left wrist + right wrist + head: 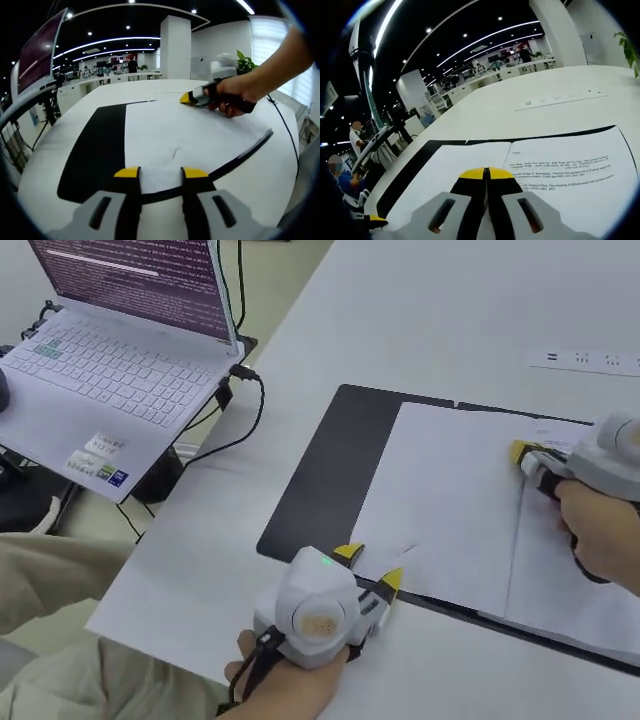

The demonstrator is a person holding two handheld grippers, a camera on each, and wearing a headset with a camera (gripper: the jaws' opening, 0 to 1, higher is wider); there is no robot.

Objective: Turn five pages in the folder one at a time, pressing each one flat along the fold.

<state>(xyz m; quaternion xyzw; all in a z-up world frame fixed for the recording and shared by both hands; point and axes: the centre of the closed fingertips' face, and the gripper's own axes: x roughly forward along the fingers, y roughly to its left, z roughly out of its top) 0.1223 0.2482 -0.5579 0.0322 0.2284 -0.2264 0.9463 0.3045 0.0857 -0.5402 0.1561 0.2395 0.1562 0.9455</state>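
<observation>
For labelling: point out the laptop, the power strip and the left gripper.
laptop [110, 370], head view, keyboard.
power strip [585, 360], head view, its middle.
left gripper [161, 172], left gripper view, between its fingertips.

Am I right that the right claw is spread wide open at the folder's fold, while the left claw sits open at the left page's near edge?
Not quite: the right claw is shut, yellow tips together, as the right gripper view shows. Otherwise yes: it is at the fold of the folder, and the left claw sits open at the near edge of the left page.
</observation>
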